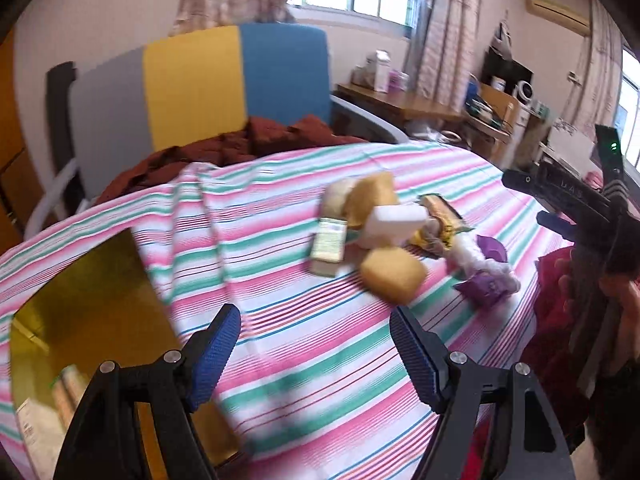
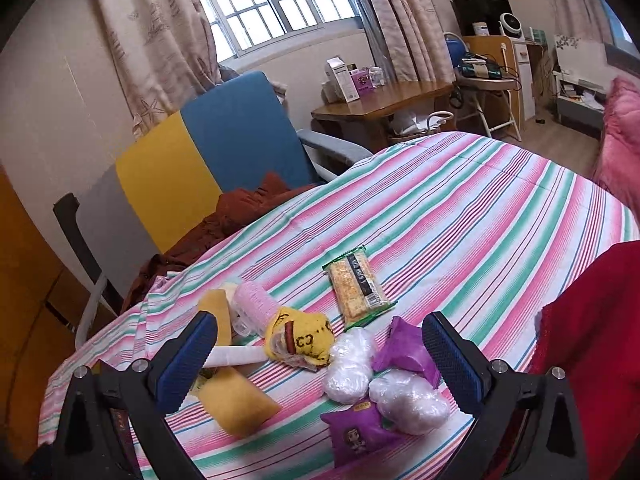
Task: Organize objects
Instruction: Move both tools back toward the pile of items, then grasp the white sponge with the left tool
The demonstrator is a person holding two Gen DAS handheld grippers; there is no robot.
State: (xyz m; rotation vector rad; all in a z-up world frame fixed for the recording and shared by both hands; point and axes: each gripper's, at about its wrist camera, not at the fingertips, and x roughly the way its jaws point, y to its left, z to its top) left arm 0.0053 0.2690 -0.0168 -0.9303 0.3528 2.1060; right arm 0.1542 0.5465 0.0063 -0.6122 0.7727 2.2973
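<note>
Left wrist view blurs the snack pile (image 1: 384,236) on the pink-and-green striped bedsheet (image 1: 304,344). Both the left gripper (image 1: 316,354) and right gripper (image 2: 320,364) gape empty; a purple snack packet (image 2: 358,430) lies between the right one's fingers.

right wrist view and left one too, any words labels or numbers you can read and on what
"CC": brown letters on the yellow knitted cloth in the pile.
Black label strip on the clear-wrapped cracker pack: print too small to read.
Purple snack pouch with a cartoon figure: small text above the figure is blurred.
White carton on the wooden desk: print unreadable.
Embossed letters on the right gripper, seen from the left wrist: unclear.
</note>
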